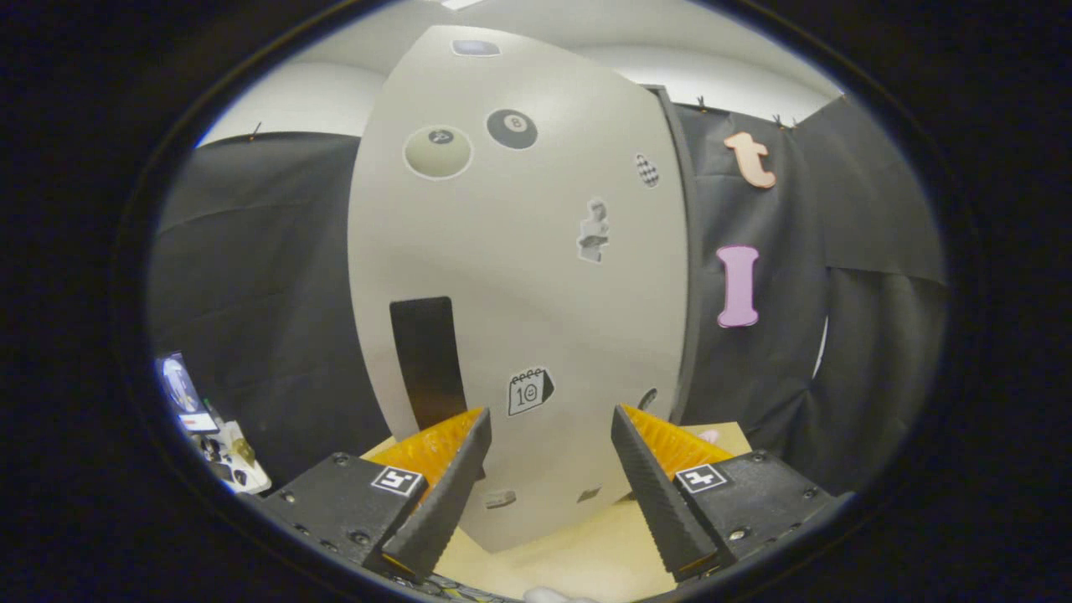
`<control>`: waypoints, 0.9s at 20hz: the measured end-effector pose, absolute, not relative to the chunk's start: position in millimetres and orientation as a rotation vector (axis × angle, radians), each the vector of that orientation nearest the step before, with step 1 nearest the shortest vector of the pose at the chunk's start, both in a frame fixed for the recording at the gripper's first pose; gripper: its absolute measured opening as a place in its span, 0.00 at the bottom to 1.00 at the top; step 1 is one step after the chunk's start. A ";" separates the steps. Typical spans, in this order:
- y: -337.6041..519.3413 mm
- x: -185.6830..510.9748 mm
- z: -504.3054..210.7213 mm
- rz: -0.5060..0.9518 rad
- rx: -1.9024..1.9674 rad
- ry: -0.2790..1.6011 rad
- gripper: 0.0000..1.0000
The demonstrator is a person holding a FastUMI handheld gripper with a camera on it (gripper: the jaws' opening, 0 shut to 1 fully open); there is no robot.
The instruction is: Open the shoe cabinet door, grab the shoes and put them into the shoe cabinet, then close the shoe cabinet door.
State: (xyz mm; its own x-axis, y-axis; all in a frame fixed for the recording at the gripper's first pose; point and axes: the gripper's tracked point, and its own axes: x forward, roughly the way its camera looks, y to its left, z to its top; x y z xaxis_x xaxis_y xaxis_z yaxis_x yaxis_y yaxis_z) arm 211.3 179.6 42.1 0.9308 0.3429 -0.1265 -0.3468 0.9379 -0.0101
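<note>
A tall pale-grey shoe cabinet (519, 276) stands right ahead of me on a light wooden surface (578, 557). Its door is shut and carries several stickers. A dark upright handle strip (427, 360) sits on the door's left part, just beyond my left finger (448, 469). My gripper (550, 419) is open, with nothing between the fingers; the door fills the gap ahead of them. A small pale bit (710, 435) shows past the right finger at the cabinet's foot; I cannot tell what it is.
Black cloth walls stand on both sides of the cabinet. At the far left, low down, lies a white tray-like thing (226, 456) with small items and a screen (180, 389). The wooden surface runs under the cabinet toward me.
</note>
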 end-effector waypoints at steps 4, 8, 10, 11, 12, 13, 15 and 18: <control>203.9 221.9 37.7 0.338 0.006 0.120 0.96; 204.8 211.2 32.9 0.316 -0.018 0.131 0.96; 204.0 203.6 30.3 0.301 -0.026 0.130 0.96; 204.5 198.9 28.6 0.301 -0.030 0.133 0.96; 202.8 192.9 28.4 0.296 -0.034 0.131 0.96; 200.1 187.9 28.7 0.281 -0.036 0.132 0.96; 190.0 172.6 28.5 0.237 -0.028 0.133 0.96; 178.1 150.2 34.6 0.192 -0.011 0.106 0.97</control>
